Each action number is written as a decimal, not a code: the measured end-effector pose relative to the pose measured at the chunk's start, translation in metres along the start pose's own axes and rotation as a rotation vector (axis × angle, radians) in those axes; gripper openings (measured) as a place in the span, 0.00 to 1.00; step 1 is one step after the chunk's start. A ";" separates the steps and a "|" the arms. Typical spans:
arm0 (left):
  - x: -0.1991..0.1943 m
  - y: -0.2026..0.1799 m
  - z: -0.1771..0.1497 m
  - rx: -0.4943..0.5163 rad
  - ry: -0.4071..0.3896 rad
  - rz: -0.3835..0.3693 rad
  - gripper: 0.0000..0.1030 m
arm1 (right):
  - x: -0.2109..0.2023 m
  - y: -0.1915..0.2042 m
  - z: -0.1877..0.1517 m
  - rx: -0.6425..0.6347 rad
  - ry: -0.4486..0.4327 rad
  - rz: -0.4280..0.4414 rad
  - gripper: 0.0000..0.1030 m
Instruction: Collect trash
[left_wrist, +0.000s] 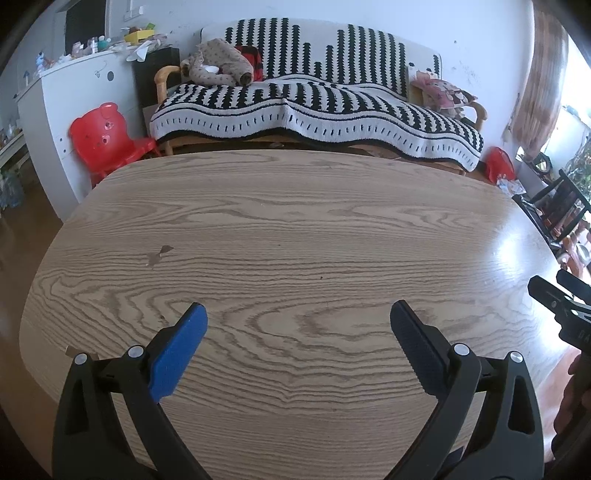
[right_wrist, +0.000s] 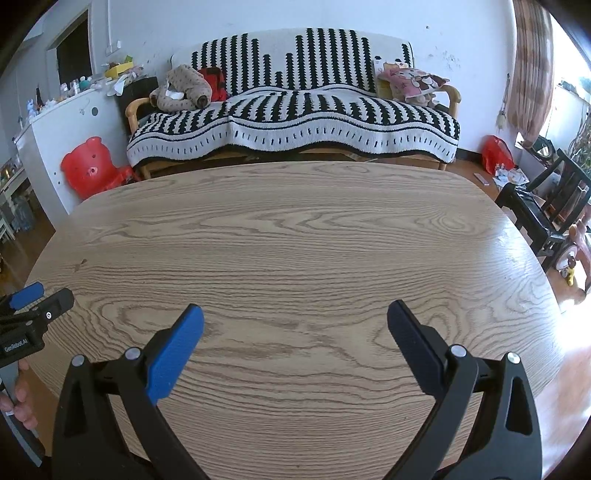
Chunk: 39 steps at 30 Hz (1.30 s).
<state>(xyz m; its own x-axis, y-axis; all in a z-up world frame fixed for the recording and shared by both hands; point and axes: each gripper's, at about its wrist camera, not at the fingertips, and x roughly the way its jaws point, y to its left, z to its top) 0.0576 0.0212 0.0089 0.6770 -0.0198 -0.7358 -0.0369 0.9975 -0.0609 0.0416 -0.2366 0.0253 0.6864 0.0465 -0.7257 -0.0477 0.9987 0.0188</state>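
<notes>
From the left wrist view, the left gripper (left_wrist: 298, 314) hangs over the near edge of the wooden table (left_wrist: 280, 229), its two fingers spread wide with nothing between them. The tabletop ahead is bare apart from a small dark stain (left_wrist: 159, 254) toward its left side; no trash lies on it. Past the far edge stands a sofa (left_wrist: 317, 107) under a black-and-white striped cover, with a red bear-shaped child's chair (left_wrist: 107, 136) off the table's far left corner. Off the far right corner, on the floor, a red bag (left_wrist: 499, 164) sits with a few crumpled white scraps (left_wrist: 511, 185) just beside it. The tip of the right gripper shows at the right edge of the table. From the right wrist view, the right gripper (right_wrist: 295, 314) is likewise spread and empty above the near edge, and the left one pokes in over the table's left edge, held in a hand (right_wrist: 20, 400). The same red bag and pale scraps on the floor show beyond the far right corner, near a dark chair (right_wrist: 543, 210). The work looks to be at its searching step: nothing is held, and the only likely trash is those floor scraps, well apart from both grippers. The next move would call for going round the table's right side and lowering an open gripper to the floor there.
</notes>
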 end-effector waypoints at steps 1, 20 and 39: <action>0.000 0.000 0.000 -0.001 -0.001 0.001 0.94 | 0.000 0.000 0.000 0.001 0.001 0.001 0.93; 0.002 0.001 -0.001 -0.002 0.005 0.000 0.94 | -0.001 0.002 -0.001 0.003 -0.002 0.000 0.93; 0.004 0.002 -0.005 0.005 0.010 0.000 0.94 | -0.001 0.003 -0.001 0.003 -0.002 0.001 0.93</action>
<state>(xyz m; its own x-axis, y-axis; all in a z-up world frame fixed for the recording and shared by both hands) 0.0562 0.0227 0.0027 0.6694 -0.0208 -0.7426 -0.0332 0.9978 -0.0578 0.0401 -0.2341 0.0261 0.6875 0.0475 -0.7247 -0.0461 0.9987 0.0218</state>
